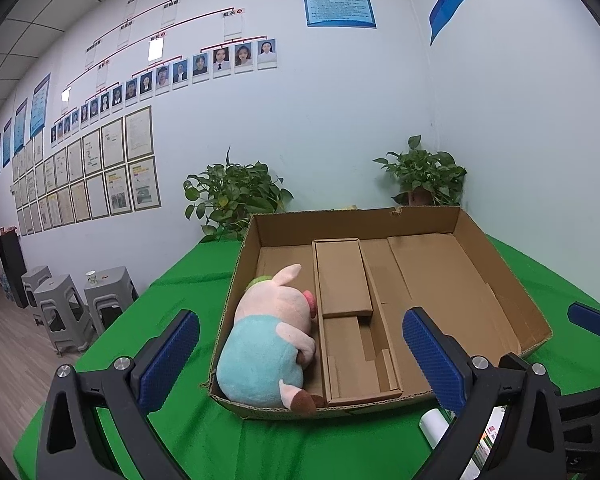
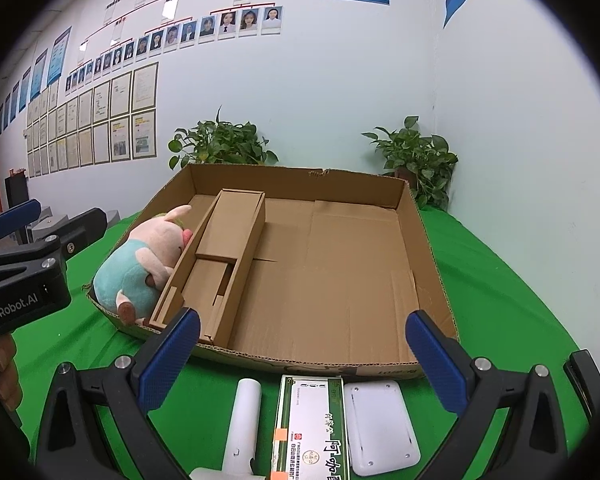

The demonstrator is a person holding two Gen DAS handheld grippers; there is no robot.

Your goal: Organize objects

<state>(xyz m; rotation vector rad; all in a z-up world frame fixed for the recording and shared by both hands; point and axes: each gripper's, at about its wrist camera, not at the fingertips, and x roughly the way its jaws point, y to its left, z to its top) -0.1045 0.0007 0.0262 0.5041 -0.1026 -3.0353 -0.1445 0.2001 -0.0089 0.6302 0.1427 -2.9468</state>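
Spread wide and empty: right gripper (image 2: 301,344) over white tube (image 2: 246,420), green-edged box (image 2: 311,428) and white pad (image 2: 379,424) on green cloth (image 2: 499,280). Likewise wide, touching nothing: left gripper (image 1: 300,352). Lying in cardboard tray's (image 1: 499,272) left compartment, plush pig (image 1: 272,344), long axis front-to-back, head toward far wall.

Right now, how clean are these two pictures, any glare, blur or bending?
Left wrist view: sharp, evenly lit, strong fisheye bending of the wall and ceiling, a small bright glare on one wall frame. Right wrist view: same bending, dark vignette round the edges, the same frame glaring; the green-and-white box is cut off at the bottom edge.
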